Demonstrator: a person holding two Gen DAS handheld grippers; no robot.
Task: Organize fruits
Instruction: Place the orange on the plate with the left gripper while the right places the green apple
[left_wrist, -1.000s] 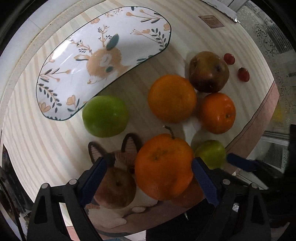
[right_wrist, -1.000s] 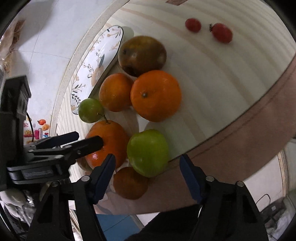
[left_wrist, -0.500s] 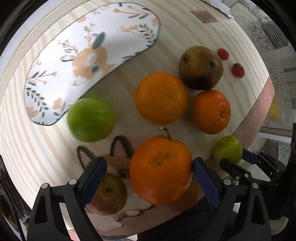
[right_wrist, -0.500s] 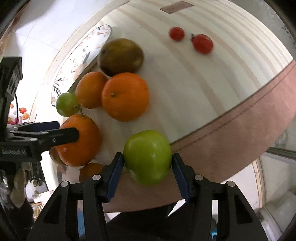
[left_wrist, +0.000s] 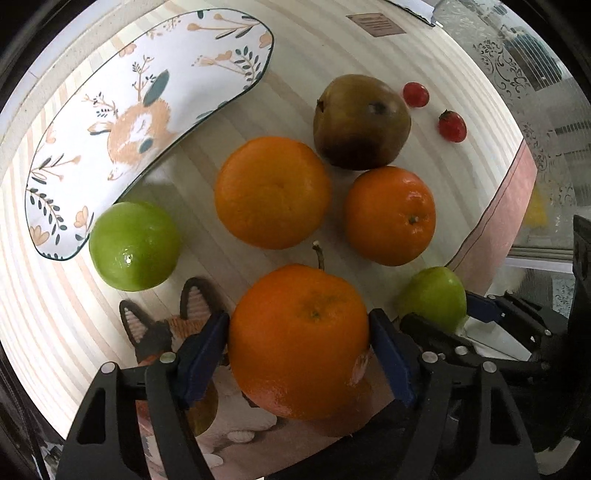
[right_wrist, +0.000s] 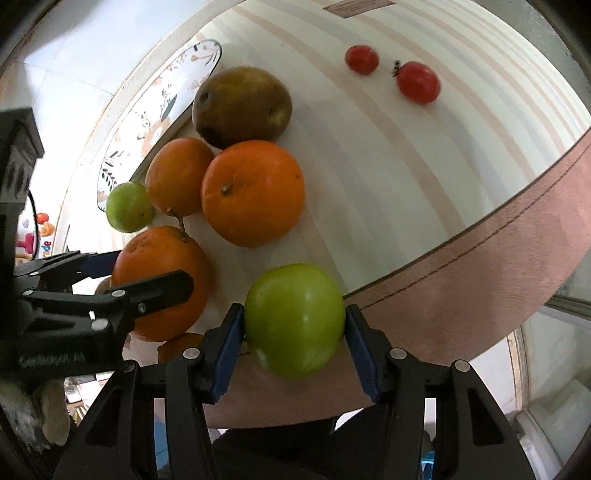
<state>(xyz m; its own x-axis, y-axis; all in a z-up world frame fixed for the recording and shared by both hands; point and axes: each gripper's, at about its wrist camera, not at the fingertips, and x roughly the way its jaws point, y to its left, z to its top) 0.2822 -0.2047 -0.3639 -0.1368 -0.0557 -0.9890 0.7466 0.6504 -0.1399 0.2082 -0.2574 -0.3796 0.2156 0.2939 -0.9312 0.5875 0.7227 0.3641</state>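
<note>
My left gripper is shut on a large orange with a stem; it also shows in the right wrist view. My right gripper is shut on a green apple, which shows in the left wrist view at the right. On the striped table lie two more oranges, a brown pear, a second green apple and two cherry tomatoes.
A long white plate with a rabbit print lies at the upper left, empty. A small brownish apple sits behind my left finger on a fox-print mat. The table's pink edge runs along the right.
Both grippers have shut: the left on the stemmed orange, the right on the green apple. The left gripper has moved closer around the orange.
</note>
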